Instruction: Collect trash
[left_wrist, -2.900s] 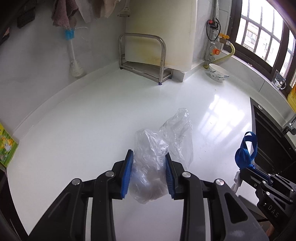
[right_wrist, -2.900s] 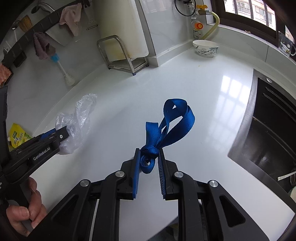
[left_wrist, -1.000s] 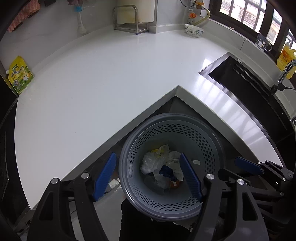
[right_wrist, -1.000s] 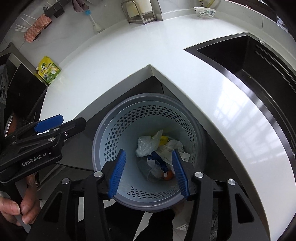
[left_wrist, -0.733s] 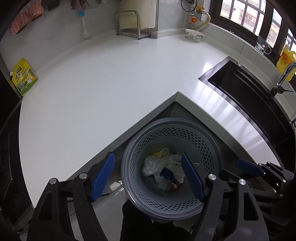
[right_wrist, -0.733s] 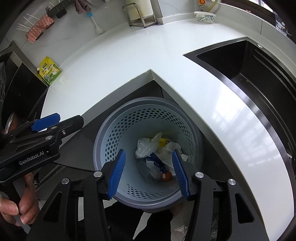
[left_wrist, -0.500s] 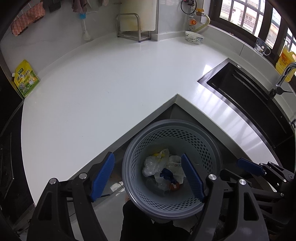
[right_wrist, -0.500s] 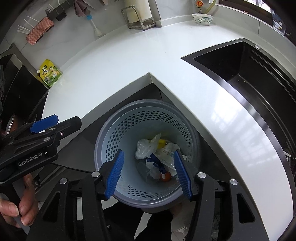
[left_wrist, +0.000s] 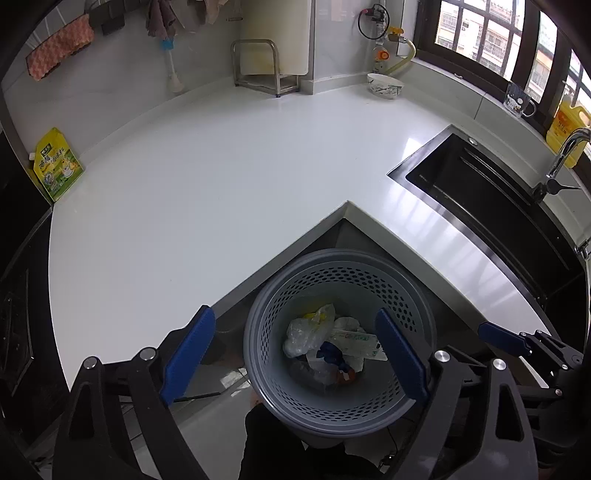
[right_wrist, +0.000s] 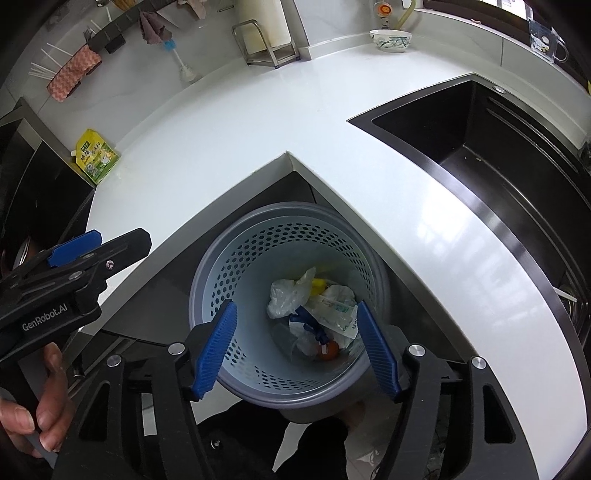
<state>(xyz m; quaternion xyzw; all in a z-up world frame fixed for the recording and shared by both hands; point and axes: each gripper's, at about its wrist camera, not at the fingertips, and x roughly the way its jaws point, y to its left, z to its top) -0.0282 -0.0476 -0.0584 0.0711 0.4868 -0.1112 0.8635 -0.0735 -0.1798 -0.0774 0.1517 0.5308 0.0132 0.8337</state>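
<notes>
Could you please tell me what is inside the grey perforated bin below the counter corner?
The bin holds a clear plastic bag, a blue strap, a printed wrapper, something yellow and something orange. Anything beneath that pile is covered.

"GenRobot.AI" on left gripper, yellow pouch print unreadable

One perforated bin stands below the corner of the one white surface. In it lie one clear plastic bag, one blue strap, one printed wrapper and one small orange piece; what lies beneath cannot be counted. On the surface: one bowl, one metal rack, one green-and-yellow pouch. One sink, one tap. Two pairs of tongs.
</notes>
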